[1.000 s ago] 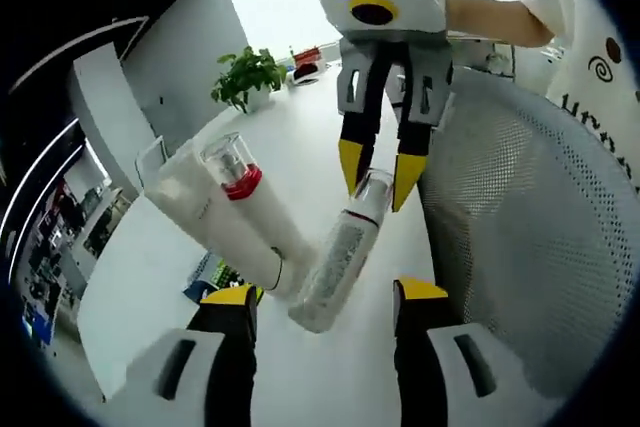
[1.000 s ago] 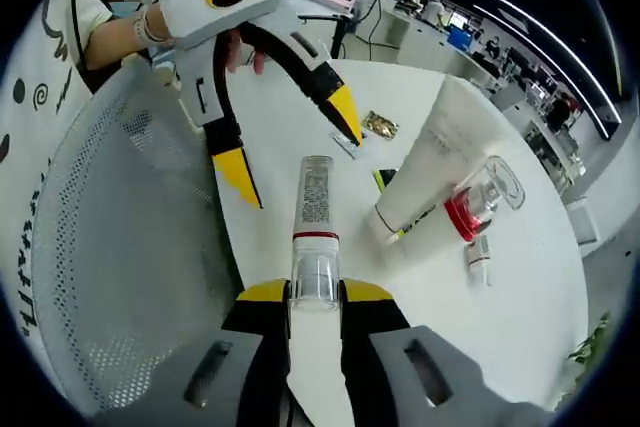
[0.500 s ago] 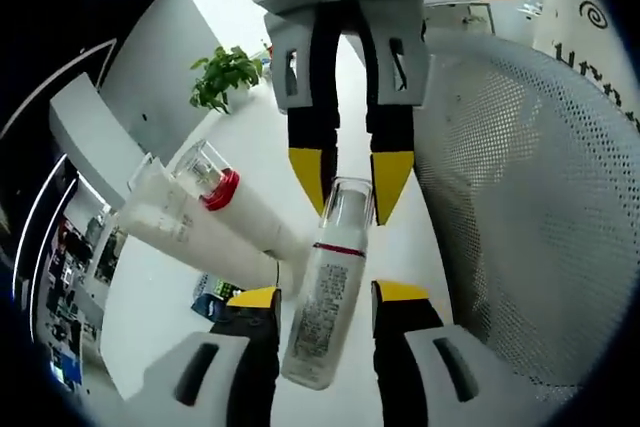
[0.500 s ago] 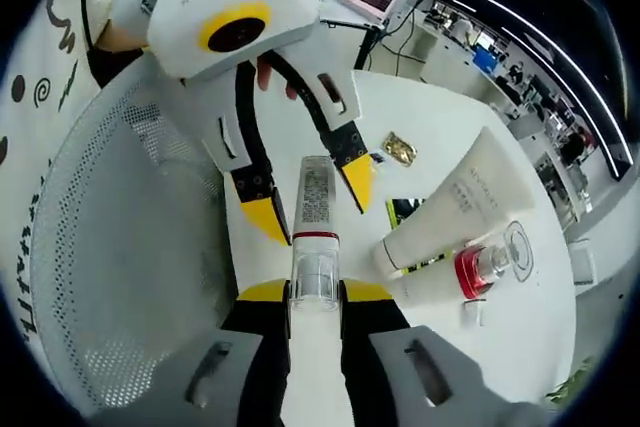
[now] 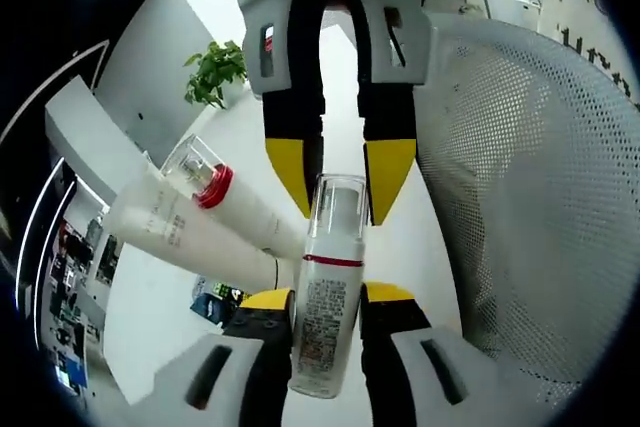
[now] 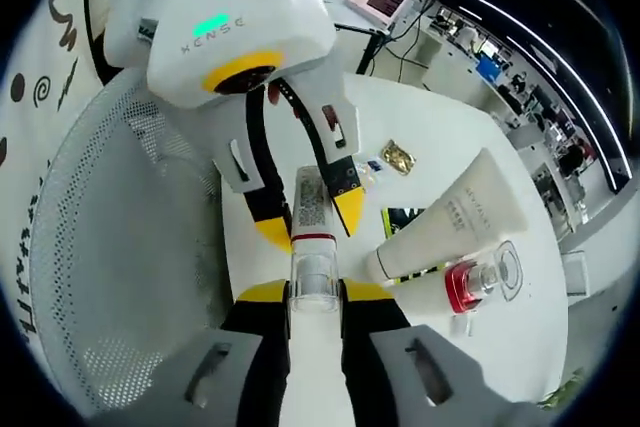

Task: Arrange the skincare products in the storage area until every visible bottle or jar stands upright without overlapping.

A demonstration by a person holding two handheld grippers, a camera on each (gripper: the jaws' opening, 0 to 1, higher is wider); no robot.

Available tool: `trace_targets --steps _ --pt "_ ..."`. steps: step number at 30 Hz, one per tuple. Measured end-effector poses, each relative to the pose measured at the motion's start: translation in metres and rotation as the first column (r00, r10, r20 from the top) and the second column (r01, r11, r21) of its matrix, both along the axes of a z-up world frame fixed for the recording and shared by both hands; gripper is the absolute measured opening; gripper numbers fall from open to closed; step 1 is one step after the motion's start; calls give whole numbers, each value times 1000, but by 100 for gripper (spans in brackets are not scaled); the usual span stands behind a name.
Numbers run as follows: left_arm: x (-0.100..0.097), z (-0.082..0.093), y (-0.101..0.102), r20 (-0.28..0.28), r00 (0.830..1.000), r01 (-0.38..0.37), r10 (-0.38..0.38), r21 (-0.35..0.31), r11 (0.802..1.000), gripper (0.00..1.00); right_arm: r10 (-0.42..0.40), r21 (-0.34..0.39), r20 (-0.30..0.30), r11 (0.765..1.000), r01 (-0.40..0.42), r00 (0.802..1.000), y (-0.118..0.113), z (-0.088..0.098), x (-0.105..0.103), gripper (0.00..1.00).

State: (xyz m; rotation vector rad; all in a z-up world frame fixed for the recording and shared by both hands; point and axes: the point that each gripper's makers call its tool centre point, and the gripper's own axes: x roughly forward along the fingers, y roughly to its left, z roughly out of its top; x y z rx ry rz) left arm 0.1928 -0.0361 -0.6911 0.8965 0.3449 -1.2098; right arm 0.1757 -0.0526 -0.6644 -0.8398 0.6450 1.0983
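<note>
Both tools (image 5: 330, 302) flank white, apparently clear-capped bottle (image 5: 327, 307).

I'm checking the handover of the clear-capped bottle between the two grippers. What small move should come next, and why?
Probably shut the left gripper on the bottle. The right gripper is clamped on its clear-capped end, and the left jaws already flank the labelled body without visibly pinching it. Securing it would let the bottle be turned upright beside the lying white tube.
</note>
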Motion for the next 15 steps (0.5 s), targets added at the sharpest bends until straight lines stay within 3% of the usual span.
trace_targets --steps 2,3,5,7,10,12,14,15 --pt "-1 5 -5 69 995 79 -77 -21 997 19 0 16 4 1000 -1 1000 -2 4 1 18" --pt "-2 4 -3 32 999 42 -40 -46 998 19 -2 27 6 1000 2 1000 -2 5 1 18" --pt "0 8 -5 28 999 45 -42 -86 995 19 -1 61 23 998 0 1000 -2 8 4 19" --pt "1 11 -7 -16 1000 9 -12 -135 991 18 -40 124 31 992 36 999 -2 14 9 21" --pt "1 16 -8 -60 998 -20 9 -192 981 18 -96 161 21 983 91 995 -9 16 13 22" --pt "4 20 -8 -107 994 -60 35 -245 968 18 -173 217 8 962 167 985 -16 16 19 23" --pt "5 23 -7 -129 991 -81 47 -276 958 18 -241 306 -69 918 251 968 -21 13 18 21" --pt "7 24 -7 -139 988 -99 61 -290 952 18 -275 365 -127 880 303 953 -22 13 18 22"
